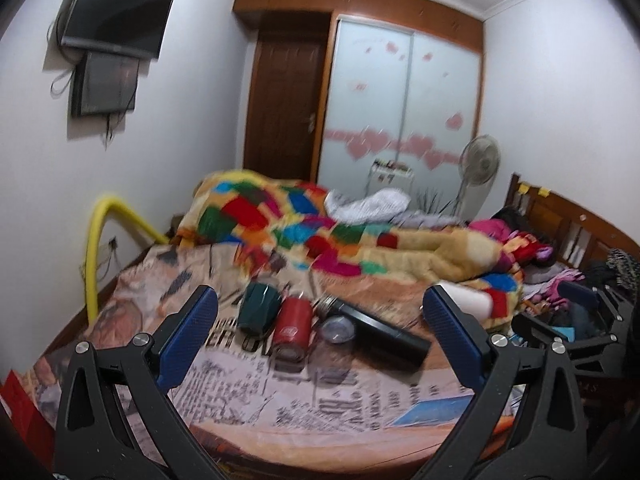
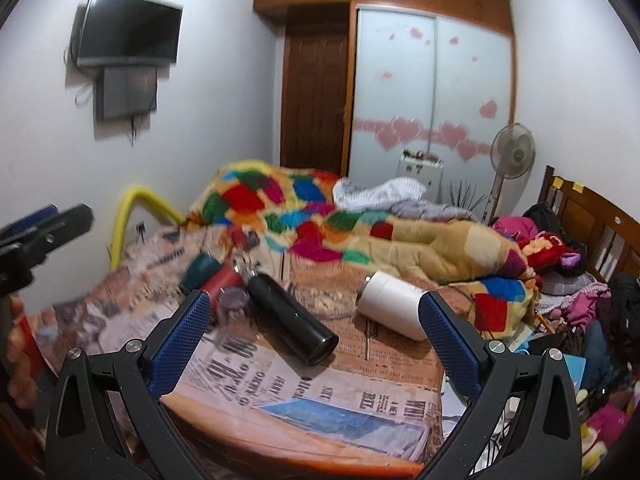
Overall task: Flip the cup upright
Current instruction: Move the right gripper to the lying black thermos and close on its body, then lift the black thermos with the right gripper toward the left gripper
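Several cups lie on their sides on a newspaper-print sheet (image 1: 280, 400) on the bed. From left: a dark green cup (image 1: 256, 310) (image 2: 200, 270), a red cup (image 1: 291, 326) (image 2: 222, 280), a clear glass (image 1: 334, 340) (image 2: 232, 306), a black flask (image 1: 376, 326) (image 2: 292, 316) and a white cup (image 1: 466, 300) (image 2: 394, 304). My left gripper (image 1: 320, 328) is open and empty, above the near edge of the bed. My right gripper (image 2: 316, 324) is open and empty, with the white cup just beyond its right finger (image 2: 448, 336). The left gripper also shows in the right wrist view (image 2: 48, 232).
A colourful patchwork blanket (image 1: 320, 232) is heaped behind the cups. A glass bowl (image 2: 324, 300) sits between the flask and the white cup. A metal rod (image 2: 367, 340) lies on the sheet. Clothes (image 2: 568, 280) pile at the right by the wooden headboard (image 2: 592, 216).
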{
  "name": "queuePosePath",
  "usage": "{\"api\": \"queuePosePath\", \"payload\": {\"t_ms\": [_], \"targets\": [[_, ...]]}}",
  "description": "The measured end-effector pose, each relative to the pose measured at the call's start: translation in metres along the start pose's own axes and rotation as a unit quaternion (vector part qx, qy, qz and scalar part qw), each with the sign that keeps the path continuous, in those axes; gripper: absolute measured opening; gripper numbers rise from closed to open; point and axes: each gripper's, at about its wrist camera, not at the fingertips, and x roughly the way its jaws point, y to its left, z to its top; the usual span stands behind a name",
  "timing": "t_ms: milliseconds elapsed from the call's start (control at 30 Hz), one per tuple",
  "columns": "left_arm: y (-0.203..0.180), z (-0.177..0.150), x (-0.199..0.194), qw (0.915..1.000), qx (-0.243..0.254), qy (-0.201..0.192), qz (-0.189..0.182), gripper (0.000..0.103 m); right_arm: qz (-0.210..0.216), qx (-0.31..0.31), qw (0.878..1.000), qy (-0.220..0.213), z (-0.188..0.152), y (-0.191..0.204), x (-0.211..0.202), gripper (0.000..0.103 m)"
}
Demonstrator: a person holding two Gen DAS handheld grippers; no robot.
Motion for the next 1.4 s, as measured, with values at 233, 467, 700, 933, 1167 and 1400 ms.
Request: {"api": "queuePosePath", "payload": {"t_ms": [233,467,700,933,1167,1400], "targets": [[0.030,-0.029,0.064,0.9962,-0.031,0.077,0.028,0.103,0.023,-0.067,0.994,0.085,-0.003,0.009,0.087,0.103],[0.040,-0.052,0.106,0.9896,-0.039,0.135,0.027,0.103,0.071,-0.130,0.971,0.187,-0.014,0.020,0.177,0.101],[0.036,-0.061,0.123,0.9875,-0.031,0.152,0.026,0.103,0.092,-0.177,0.944,0.264,-0.024,0.029,0.239,0.094],[0.040,-0.066,0.132,0.9862,-0.032,0.160,0.026,0.103,0.136,-0.182,0.919,0.321,-0.036,0.036,0.263,0.076],[0.038,-0.064,0.132,0.9869,-0.028,0.157,0.026,0.103,0.149,-0.186,0.911,0.335,-0.043,0.037,0.268,0.067],[0.029,-0.057,0.120,0.9891,-0.020,0.144,0.024,0.103,0.143,-0.164,0.921,0.324,-0.033,0.028,0.254,0.062]]}}
